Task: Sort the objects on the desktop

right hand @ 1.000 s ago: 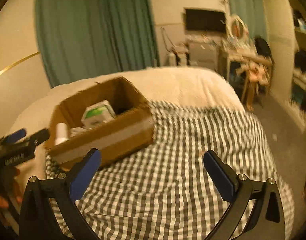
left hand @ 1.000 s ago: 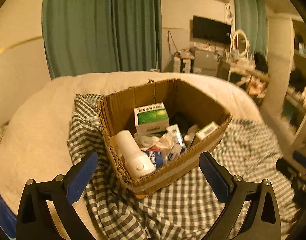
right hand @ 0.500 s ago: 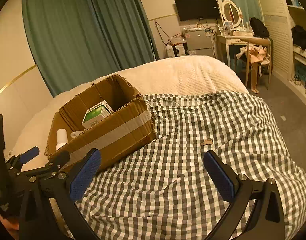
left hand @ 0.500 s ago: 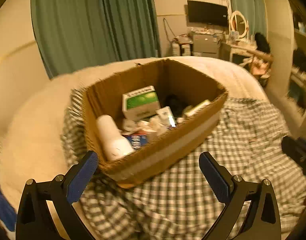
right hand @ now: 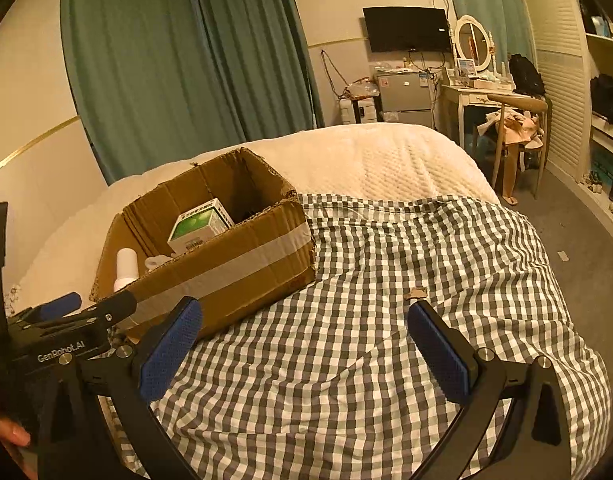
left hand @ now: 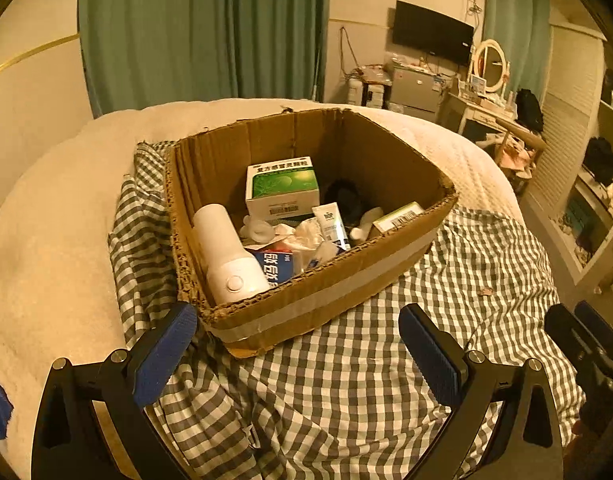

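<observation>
Blur from half a second back gone, left wrist view sharp again and tilted down closer over the cardboard box (left hand: 306, 264). Left gripper (left hand: 298, 344) wide open, gripping nothing, hovering just short of the box's near taped wall. Inside, left to right: white bottle (left hand: 226, 252) lying against the left wall, blue packet (left hand: 274, 266), green-and-white carton (left hand: 282, 188), small white tube (left hand: 330, 224). Right gripper (right hand: 306, 344) also spread open and empty, over bare checked cloth (right hand: 386, 320) right of the box. Cloth draped on a cream bedspread (right hand: 386, 156); green curtains (right hand: 178, 60), wall TV (right hand: 406, 28), round mirror (right hand: 472, 42) behind.
</observation>
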A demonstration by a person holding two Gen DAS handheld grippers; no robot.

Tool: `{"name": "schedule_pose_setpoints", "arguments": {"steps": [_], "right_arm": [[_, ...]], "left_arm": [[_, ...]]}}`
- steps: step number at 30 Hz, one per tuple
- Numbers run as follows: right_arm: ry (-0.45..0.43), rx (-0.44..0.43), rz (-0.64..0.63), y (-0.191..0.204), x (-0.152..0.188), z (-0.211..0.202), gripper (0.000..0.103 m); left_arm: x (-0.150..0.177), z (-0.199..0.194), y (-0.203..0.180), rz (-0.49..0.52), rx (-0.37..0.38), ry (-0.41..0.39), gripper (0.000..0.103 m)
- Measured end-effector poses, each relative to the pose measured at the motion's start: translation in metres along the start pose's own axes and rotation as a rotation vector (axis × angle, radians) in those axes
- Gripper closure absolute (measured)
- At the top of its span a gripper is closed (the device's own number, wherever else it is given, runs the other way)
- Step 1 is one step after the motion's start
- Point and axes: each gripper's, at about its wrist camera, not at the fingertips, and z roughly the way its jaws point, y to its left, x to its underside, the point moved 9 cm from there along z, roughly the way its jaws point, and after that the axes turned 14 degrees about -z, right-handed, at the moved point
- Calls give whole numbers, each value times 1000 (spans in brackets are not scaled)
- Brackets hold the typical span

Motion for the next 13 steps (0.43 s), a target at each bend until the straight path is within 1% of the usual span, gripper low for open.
{"name": "schedule_pose_setpoints", "arguments": {"steps": [2, 3, 5, 6, 8, 9, 10, 11, 13], "right_arm": [[-5, 15, -4, -2, 0, 0, 1], [-12, 20, -4, -2, 0, -1, 1], [-12, 17, -8, -3, 1, 0, 1], [-10, 16, -7, -4, 2, 1, 1], [5, 17, -5, -6, 5, 4, 1], [10, 15, -4, -6, 6, 5, 1], [14, 12, -4, -6, 7, 6, 1], [18, 9, -3, -5, 8, 7, 1], [24, 4, -4, -4, 9, 8, 0]], "left_arm": [[2, 1, -1, -12, 19, 19, 0], [2, 3, -1, -16, 15, 26, 0], [6, 6, 2, -10, -35, 36, 0], [7, 8, 3, 9, -66, 30, 0], [10, 9, 2, 48, -104, 21, 0], [13, 8, 1, 49, -88, 24, 0], [15, 5, -2, 39, -35, 27, 0], [15, 3, -4, 24, -4, 28, 0], [13, -2, -7, 16, 21, 16, 0]]}}
